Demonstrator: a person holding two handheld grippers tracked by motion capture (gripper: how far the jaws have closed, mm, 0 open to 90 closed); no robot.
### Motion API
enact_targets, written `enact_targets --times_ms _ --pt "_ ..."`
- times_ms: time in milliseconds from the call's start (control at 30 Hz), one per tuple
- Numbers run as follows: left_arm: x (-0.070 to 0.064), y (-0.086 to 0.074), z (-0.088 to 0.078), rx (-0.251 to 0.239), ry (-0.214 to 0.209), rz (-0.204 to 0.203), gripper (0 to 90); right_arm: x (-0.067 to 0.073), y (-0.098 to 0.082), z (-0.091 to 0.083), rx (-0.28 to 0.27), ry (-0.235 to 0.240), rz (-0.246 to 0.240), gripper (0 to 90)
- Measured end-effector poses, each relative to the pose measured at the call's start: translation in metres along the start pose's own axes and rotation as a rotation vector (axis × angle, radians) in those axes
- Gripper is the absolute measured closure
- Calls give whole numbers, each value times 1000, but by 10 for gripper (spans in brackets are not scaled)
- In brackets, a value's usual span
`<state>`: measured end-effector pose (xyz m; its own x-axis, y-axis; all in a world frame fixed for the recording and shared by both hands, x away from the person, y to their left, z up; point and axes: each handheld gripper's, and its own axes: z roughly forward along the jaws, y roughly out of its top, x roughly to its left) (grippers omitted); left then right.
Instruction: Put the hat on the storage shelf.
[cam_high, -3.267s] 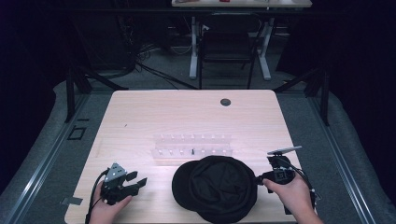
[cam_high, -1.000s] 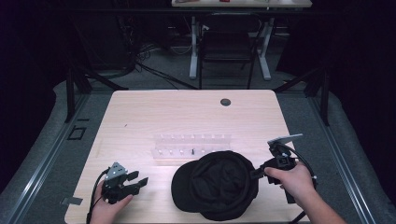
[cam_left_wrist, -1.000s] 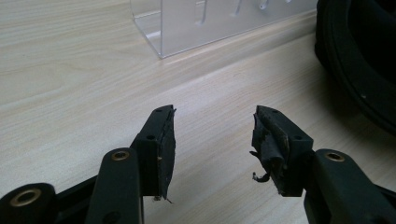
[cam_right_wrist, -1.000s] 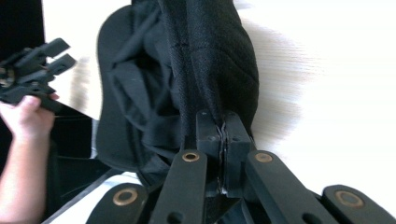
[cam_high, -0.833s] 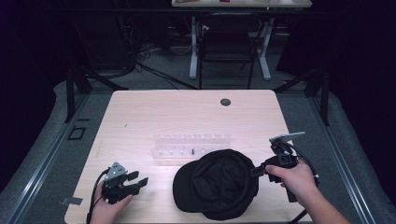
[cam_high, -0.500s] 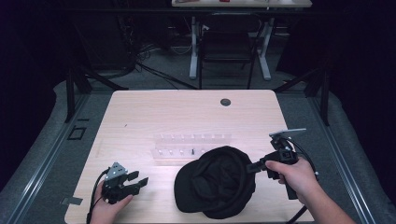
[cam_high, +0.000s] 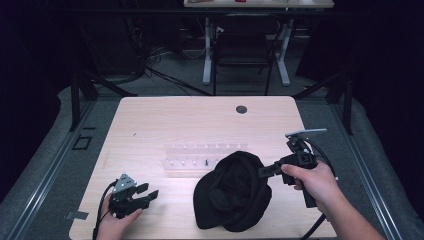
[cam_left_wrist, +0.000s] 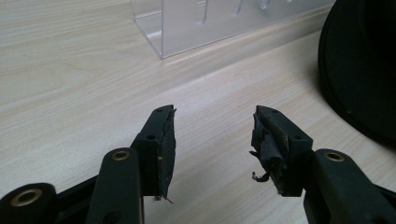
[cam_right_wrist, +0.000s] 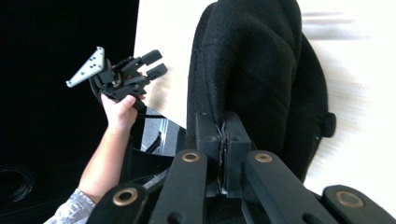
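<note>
Black cap (cam_high: 232, 192) lies on the near right part of the wooden table (cam_high: 150, 125), just in front of a clear plastic rack (cam_high: 200, 157). Its right edge is raised off the surface; the left part rests on the wood.

Right gripper (cam_high: 264, 171): jaws pressed together on the cap's edge. The right gripper view shows the two pads (cam_right_wrist: 223, 154) meeting with a thin fold of black fabric pinched between them, and the body of the cap (cam_right_wrist: 261, 70) hanging beyond the jaws. The hand (cam_high: 312, 182) holds the tool roughly level, pointing left.

Left gripper (cam_high: 150, 192): resting at the near left of the table, jaws apart with nothing between them. The left gripper view confirms a wide gap over bare wood, with the rack (cam_left_wrist: 210, 23) ahead and the cap's rim (cam_left_wrist: 359, 74) at the right edge. One pad's rubber facing (cam_left_wrist: 261, 154) looks frayed.

Step in hand, as judged: lifting the cap by its edge, probably towards the rack. The lift appears partial.

Next move calls for raising the cap fully clear and keeping the pinch firm, since the hold is on a thin fold only. The free gripper is well placed to take the opposite edge if the cap needs steadying. Risk: fabric slipping out of the pinch.
</note>
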<state>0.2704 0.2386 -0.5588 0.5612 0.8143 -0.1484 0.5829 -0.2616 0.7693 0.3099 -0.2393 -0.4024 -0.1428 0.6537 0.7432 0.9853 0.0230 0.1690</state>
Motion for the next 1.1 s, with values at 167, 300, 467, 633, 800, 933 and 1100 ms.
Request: enact_targets --times_ms 167,300,467,633,800,933,1100 --pt "1 0 -1 -9 1 -8 481 2 1 -2 -1 14 5 885" --pt "1 1 -2 4 -2 -7 479 4 0 -6 -7 32 -4 885" --pt "1 0 -2 -9 1 -11 477 8 0 -12 -14 49 1 885" --pt "2 0 -2 -14 6 -18 474 11 -1 -20 -29 69 -2 885" --pt "2 0 -1 -17 8 -16 472 14 -1 -29 -43 74 9 885" --pt "2 0 -1 -17 6 -19 472 15 -1 -34 -56 82 13 885" --pt "2 0 -1 -18 8 -17 471 17 -1 -45 -74 89 15 885"
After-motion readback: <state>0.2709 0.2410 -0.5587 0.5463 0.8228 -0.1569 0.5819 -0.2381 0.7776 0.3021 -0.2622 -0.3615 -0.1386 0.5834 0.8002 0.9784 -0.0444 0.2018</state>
